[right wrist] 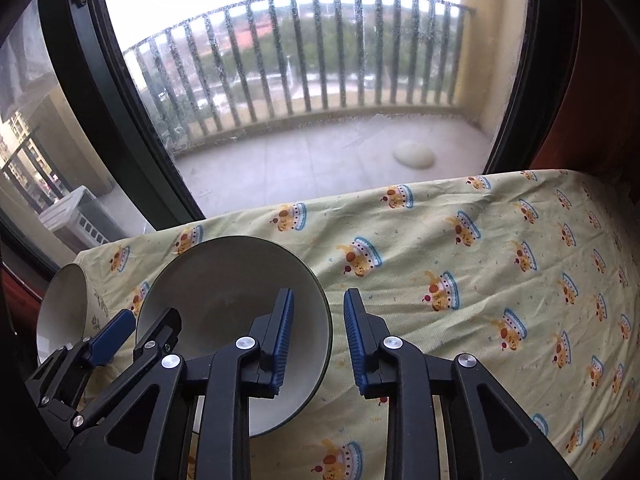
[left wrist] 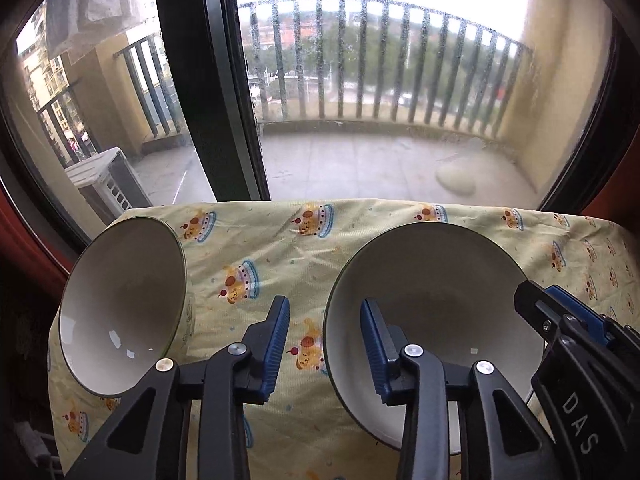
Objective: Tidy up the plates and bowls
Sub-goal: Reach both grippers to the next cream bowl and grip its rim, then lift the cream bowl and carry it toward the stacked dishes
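Two white bowls stand on a yellow cartoon-print tablecloth (left wrist: 280, 248). The smaller bowl (left wrist: 124, 300) is at the left edge; it also shows in the right wrist view (right wrist: 60, 312). The larger bowl (left wrist: 436, 308) is to its right, also in the right wrist view (right wrist: 232, 304). My left gripper (left wrist: 325, 344) is open, its jaws astride the larger bowl's left rim. My right gripper (right wrist: 318, 344) is open, its jaws astride that bowl's right rim. The right gripper's body (left wrist: 572, 332) shows in the left wrist view, and the left gripper's body (right wrist: 108, 340) in the right wrist view.
The table stands against a large window with a black frame (left wrist: 224, 120). A balcony with a railing (left wrist: 400, 60) lies outside, and an air-conditioner unit (left wrist: 104, 184) at the left. The cloth stretches to the right (right wrist: 500, 280).
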